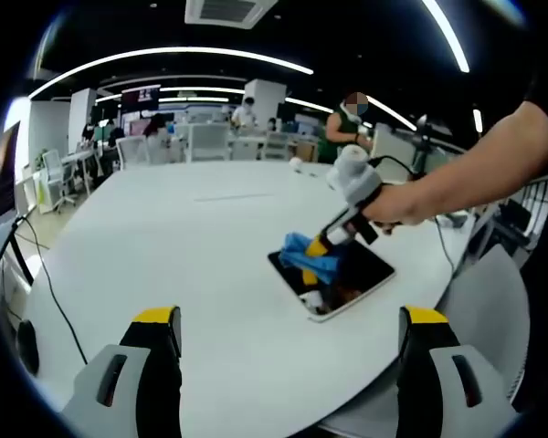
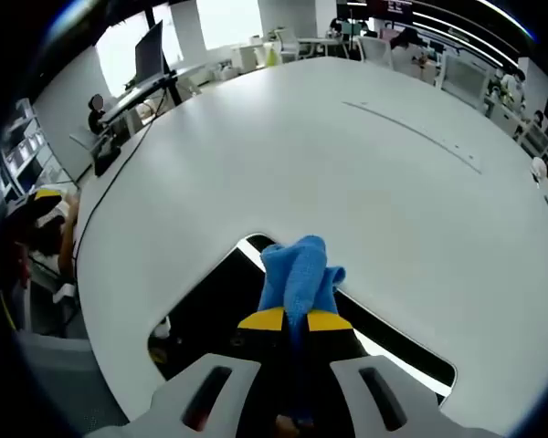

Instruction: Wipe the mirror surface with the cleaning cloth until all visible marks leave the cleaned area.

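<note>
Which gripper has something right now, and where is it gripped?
The right gripper pinches the blue cloth at its bunched near end, over the mirror. The left gripper is open, holding nothing.

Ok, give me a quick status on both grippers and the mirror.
Right gripper shut on the blue cloth, pressed to the mirror. Left gripper open, empty, hanging back over the white table. Nothing in the way.

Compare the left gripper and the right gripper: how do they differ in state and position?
The left gripper is open and holds nothing; the right gripper is shut on the blue cloth. The left gripper hovers over bare table, apart from the mirror; the right gripper presses the cloth on the mirror. Both have yellow-tipped jaws.
</note>
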The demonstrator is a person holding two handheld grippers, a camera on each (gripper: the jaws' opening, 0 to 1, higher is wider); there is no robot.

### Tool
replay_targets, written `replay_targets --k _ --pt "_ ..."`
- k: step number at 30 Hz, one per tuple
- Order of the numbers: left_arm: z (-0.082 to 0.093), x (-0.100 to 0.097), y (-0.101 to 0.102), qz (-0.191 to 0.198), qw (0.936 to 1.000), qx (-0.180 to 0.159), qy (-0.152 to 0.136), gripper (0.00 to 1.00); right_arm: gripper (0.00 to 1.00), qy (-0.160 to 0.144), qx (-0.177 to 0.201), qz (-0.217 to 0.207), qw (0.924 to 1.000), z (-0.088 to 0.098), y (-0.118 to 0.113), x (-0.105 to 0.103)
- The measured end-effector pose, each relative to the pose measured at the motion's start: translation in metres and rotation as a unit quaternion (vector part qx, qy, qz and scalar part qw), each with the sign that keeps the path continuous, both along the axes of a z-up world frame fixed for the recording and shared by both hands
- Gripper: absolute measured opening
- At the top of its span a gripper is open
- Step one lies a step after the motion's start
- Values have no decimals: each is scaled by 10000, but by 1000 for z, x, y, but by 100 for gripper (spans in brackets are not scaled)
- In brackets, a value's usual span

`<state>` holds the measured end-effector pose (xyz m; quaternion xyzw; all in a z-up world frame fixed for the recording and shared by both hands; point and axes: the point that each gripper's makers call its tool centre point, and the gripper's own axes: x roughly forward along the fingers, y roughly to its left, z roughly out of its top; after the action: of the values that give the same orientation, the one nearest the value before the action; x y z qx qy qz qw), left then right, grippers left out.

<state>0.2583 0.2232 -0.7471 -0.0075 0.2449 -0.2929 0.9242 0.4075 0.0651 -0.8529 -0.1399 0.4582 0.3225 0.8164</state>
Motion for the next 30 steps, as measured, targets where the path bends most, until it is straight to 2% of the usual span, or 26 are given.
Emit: replay_targets --k 16,30 --pt "2 -2 -6 -49 10000 6 -29 99 1 14 46 -30 10000 -1 2 -18" --pt "-2 -8 -15 -138 9999 24 -13 99 1 -14 121 -37 9999 -1 2 -42"
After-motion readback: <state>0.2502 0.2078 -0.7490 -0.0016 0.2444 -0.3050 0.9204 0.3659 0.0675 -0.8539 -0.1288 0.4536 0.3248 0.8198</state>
